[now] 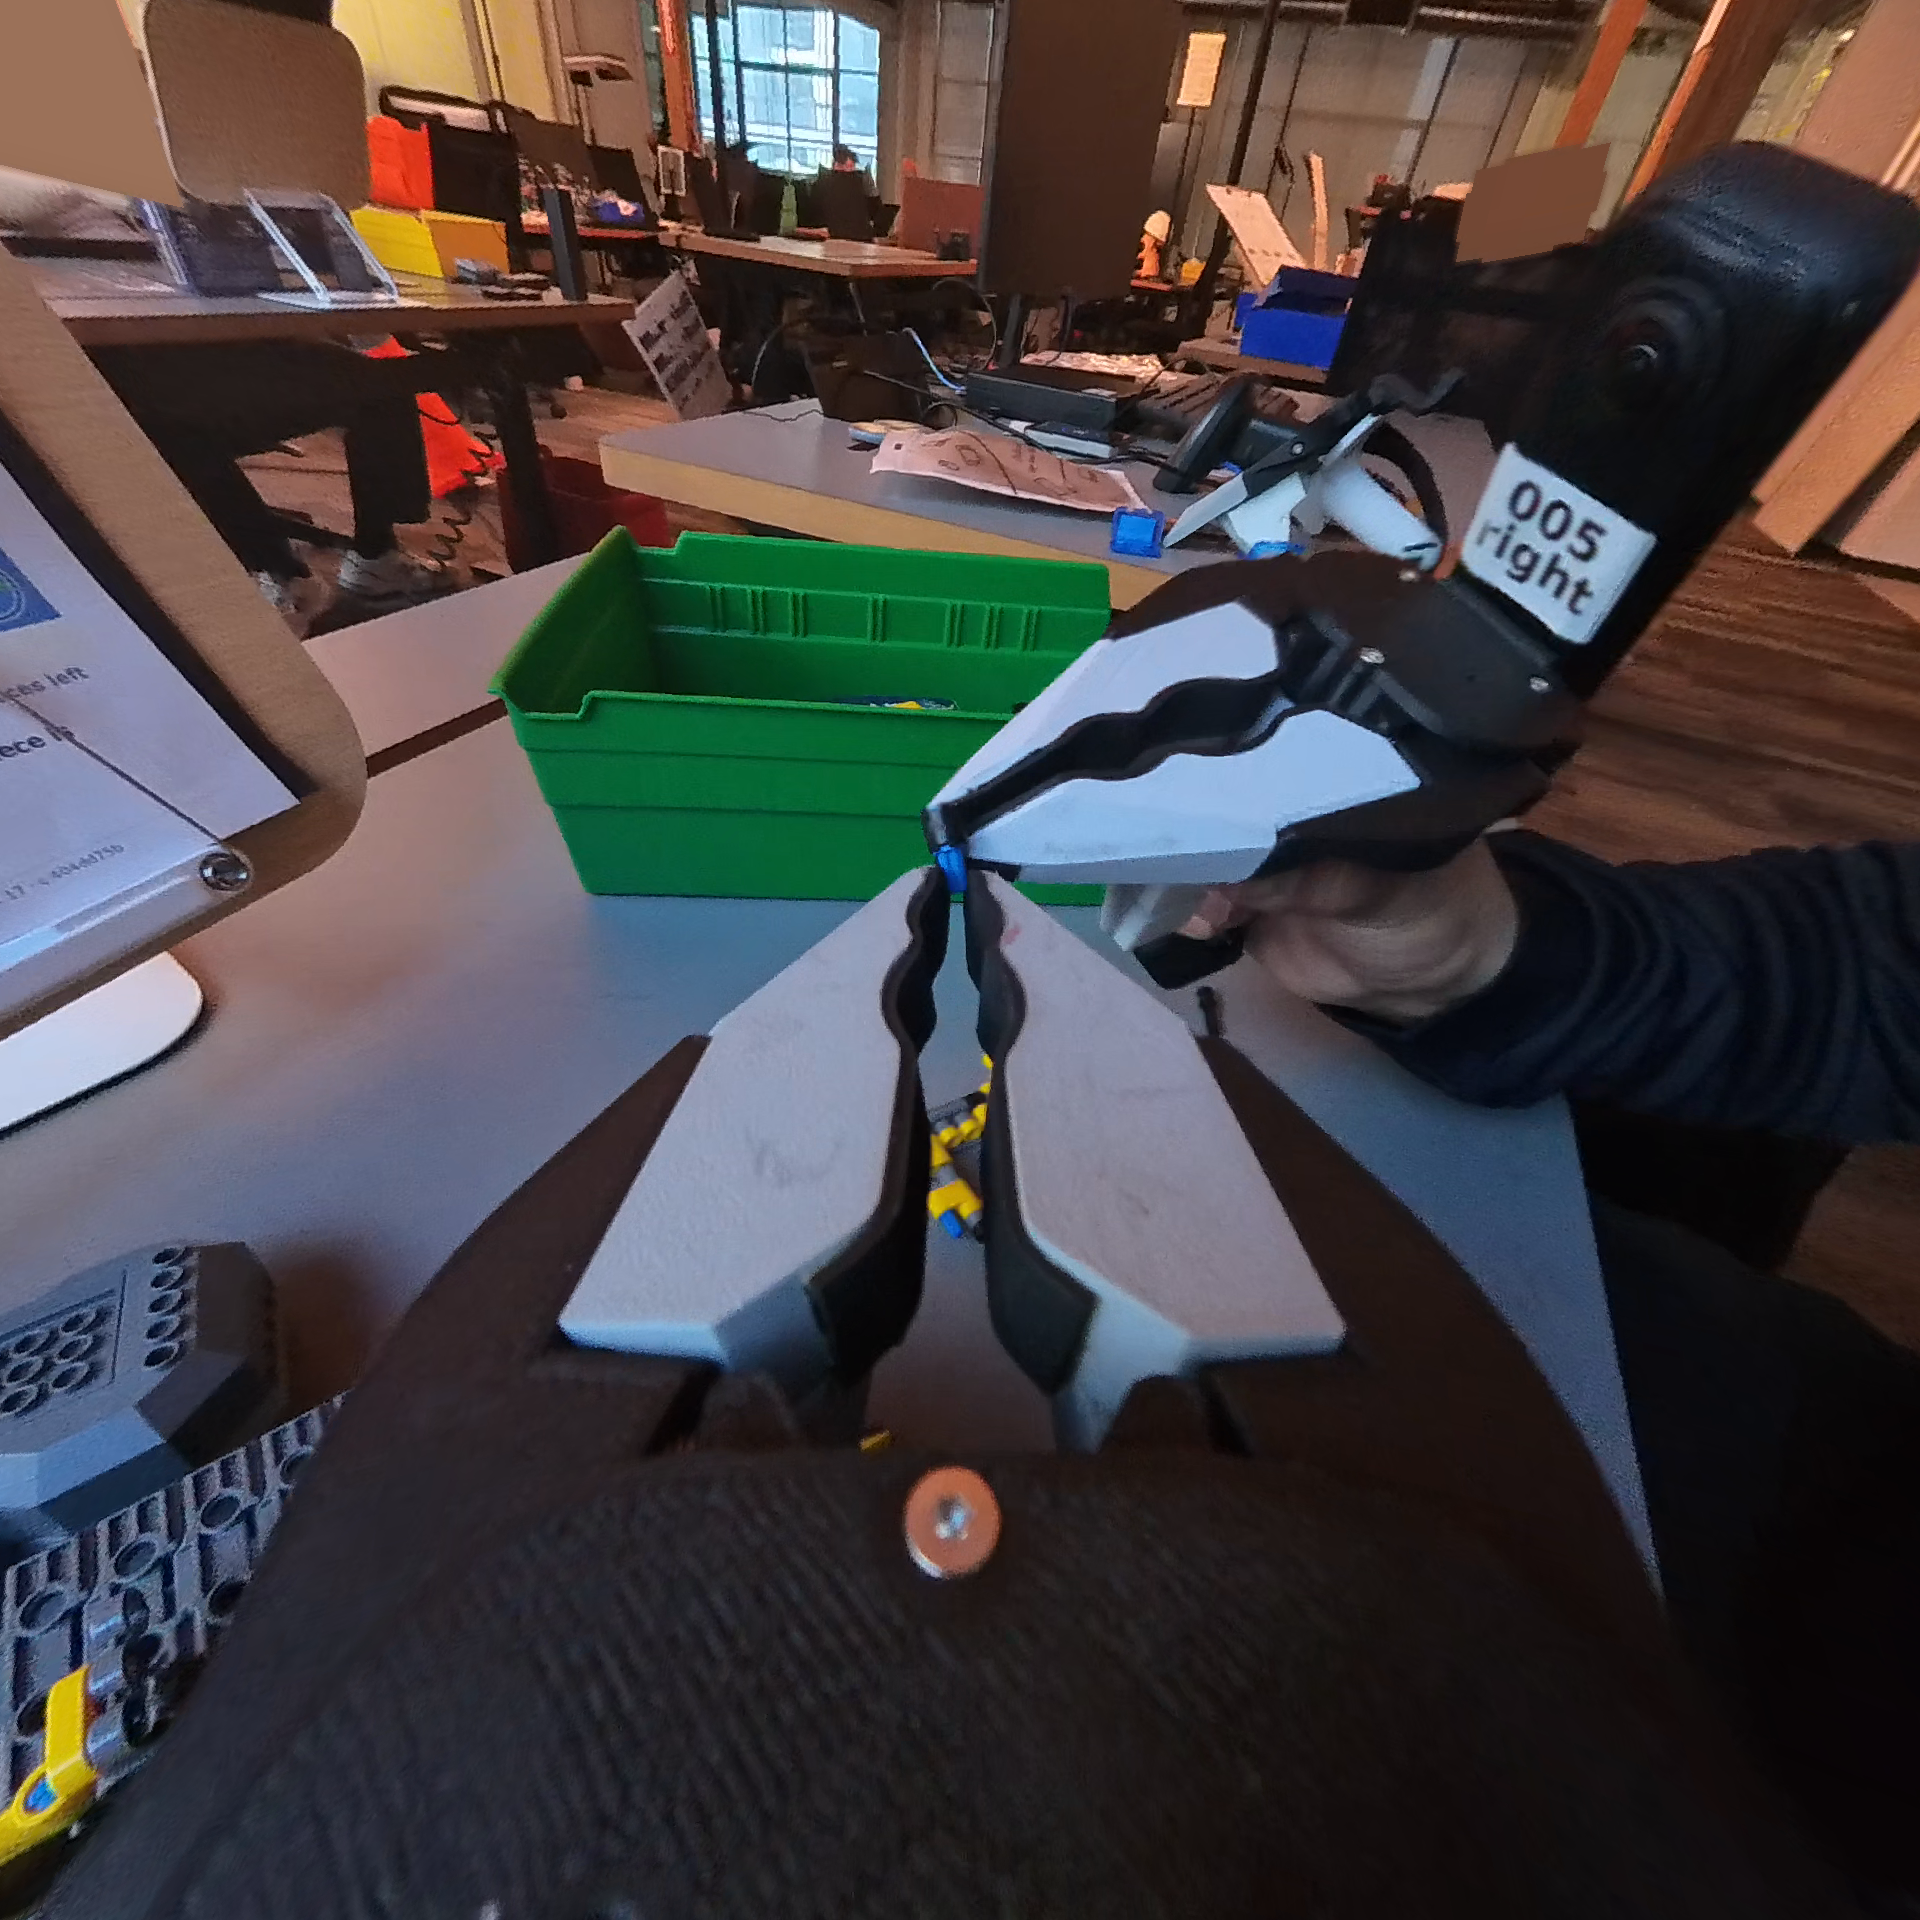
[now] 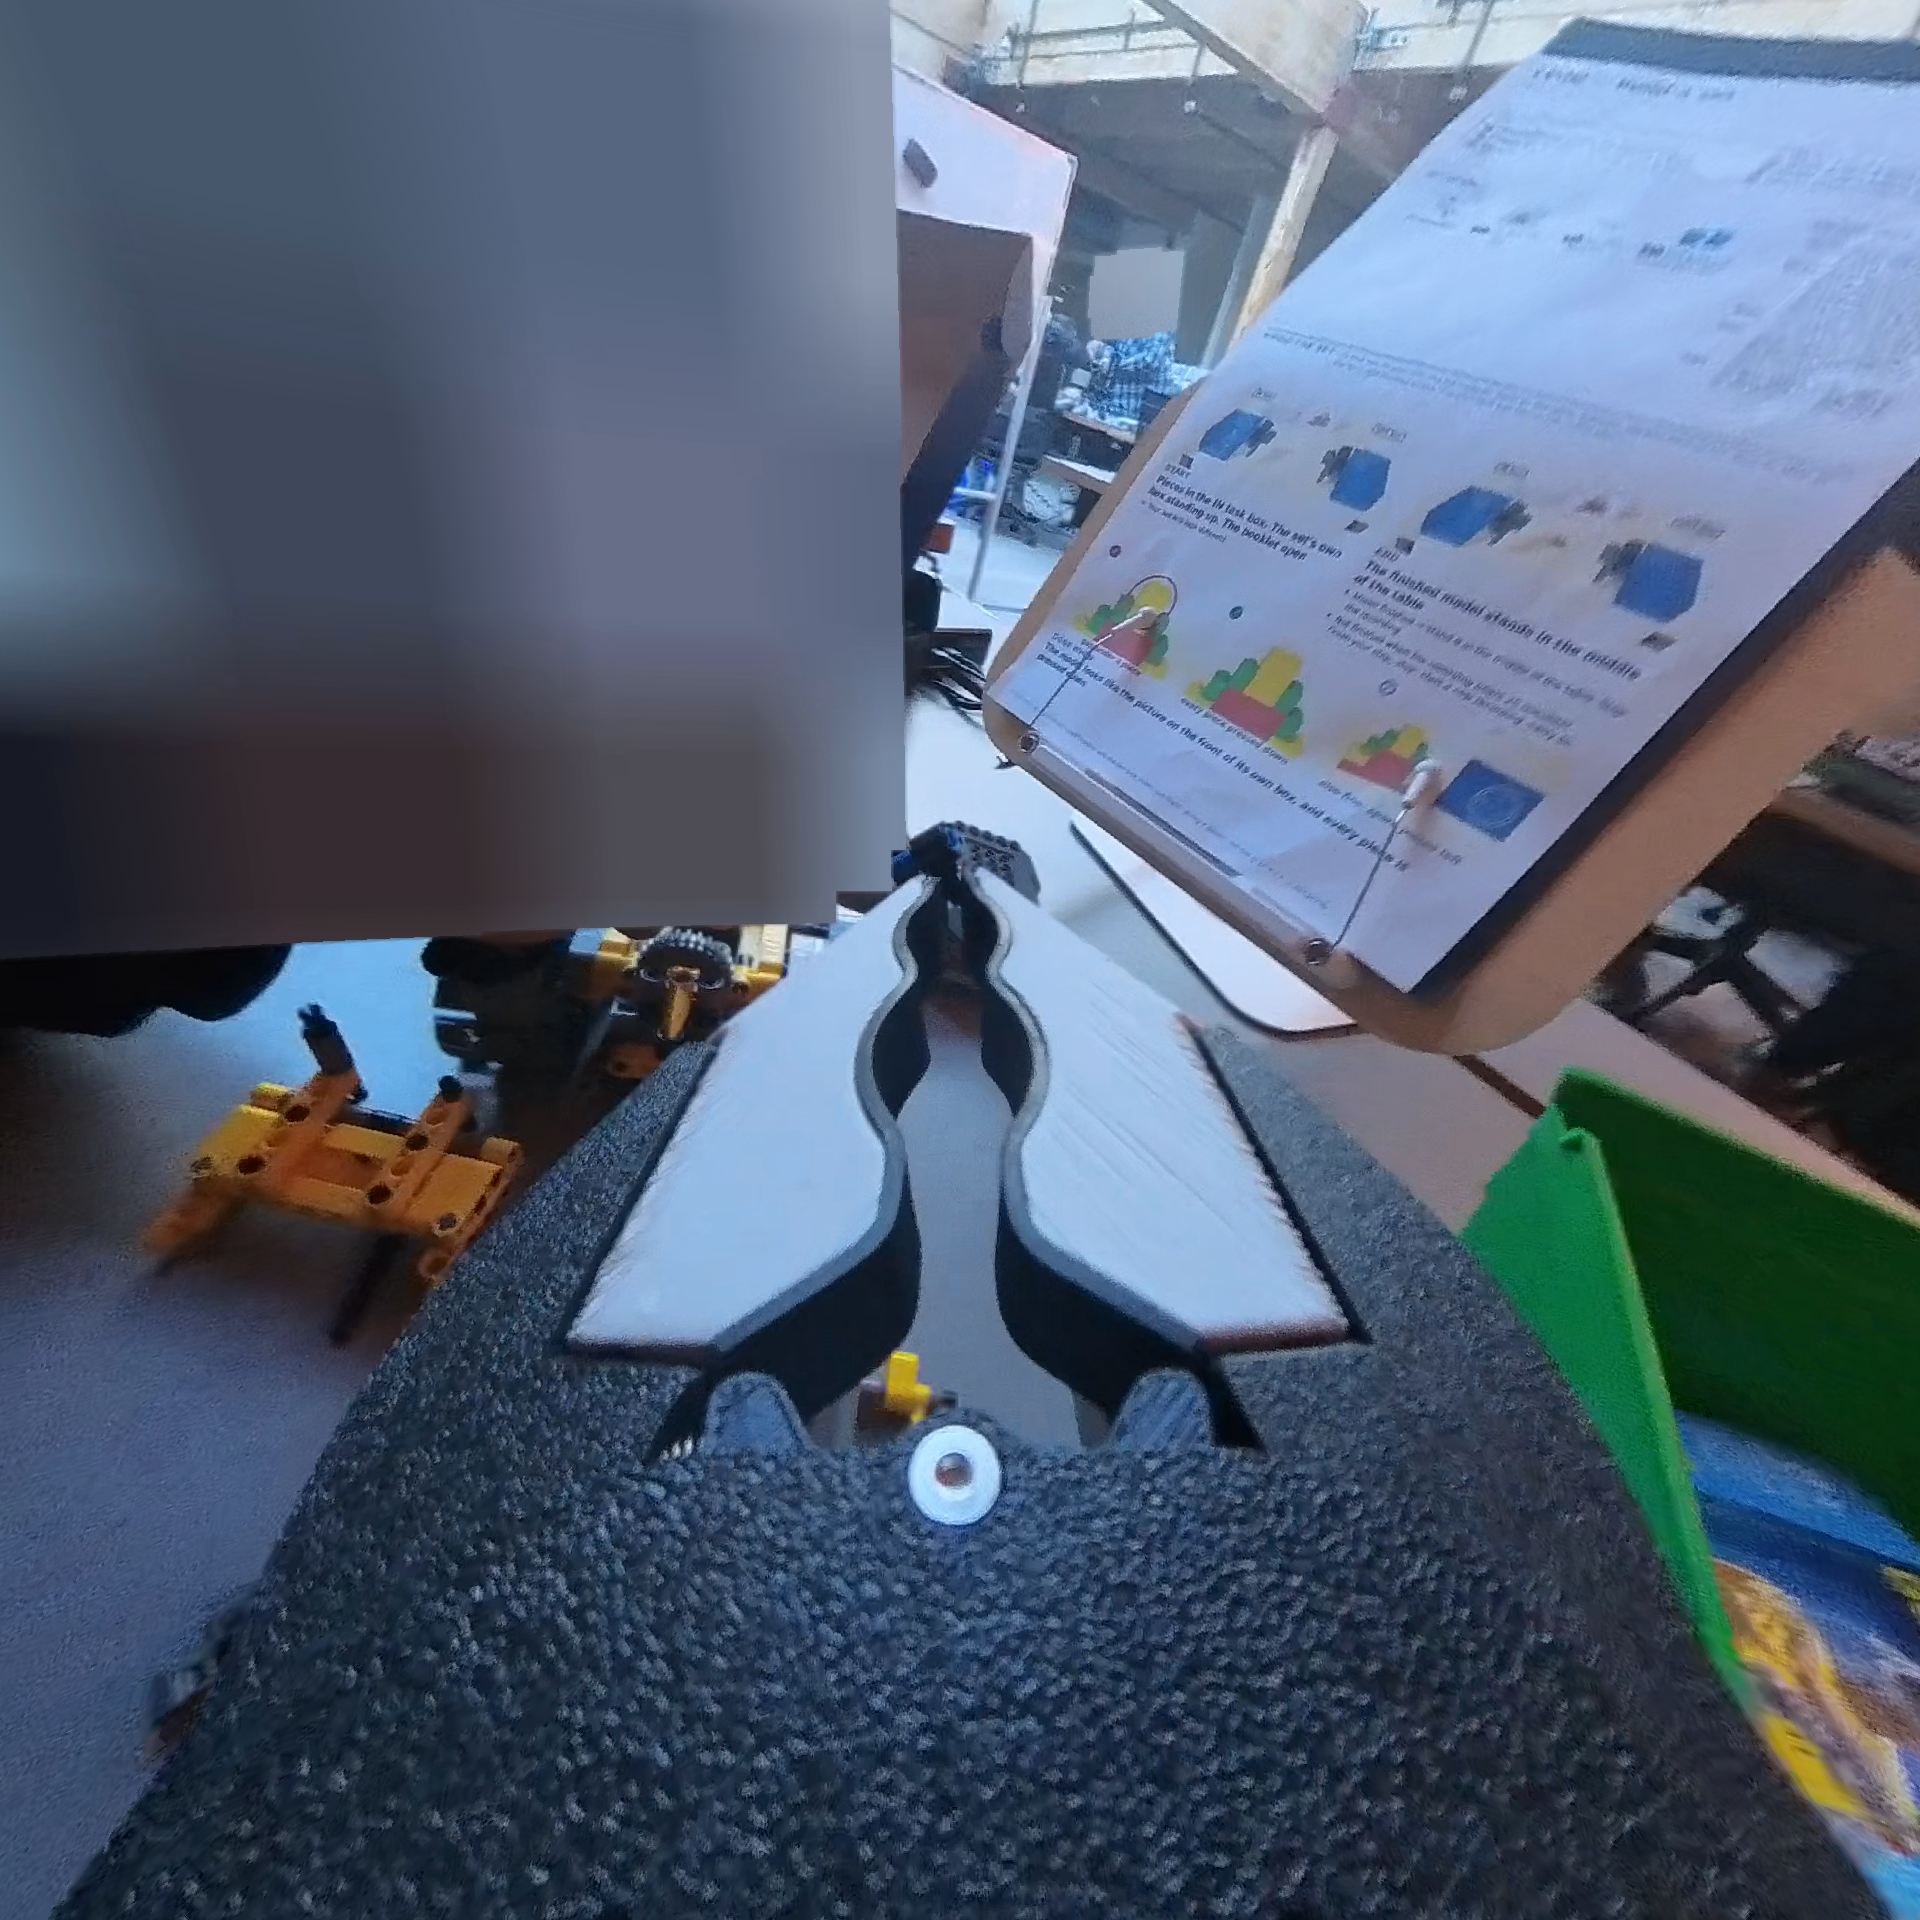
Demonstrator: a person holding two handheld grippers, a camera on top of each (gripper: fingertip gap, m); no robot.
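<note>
My left gripper (image 1: 951, 888) is shut on a small blue piece (image 1: 949, 865) held above the grey table (image 1: 416, 1039). My right gripper (image 1: 940, 826) comes in from the right, held by a hand (image 1: 1382, 935), and its shut tips meet the same blue piece from above. In the right wrist view my right gripper (image 2: 943, 891) is shut, with the blue piece (image 2: 912, 858) at its tips. A blurred patch hides the left gripper there. Small yellow pieces (image 1: 956, 1153) lie on the table under my left fingers.
A green bin (image 1: 727, 790) stands just behind the grippers; it also shows in the right wrist view (image 2: 1621, 1351). A wooden stand with an instruction sheet (image 2: 1455, 582) stands beside it. A yellow beam assembly (image 2: 332, 1153), a geared assembly (image 2: 665, 987) and a dark grey studded piece (image 1: 114, 1340) lie on the table.
</note>
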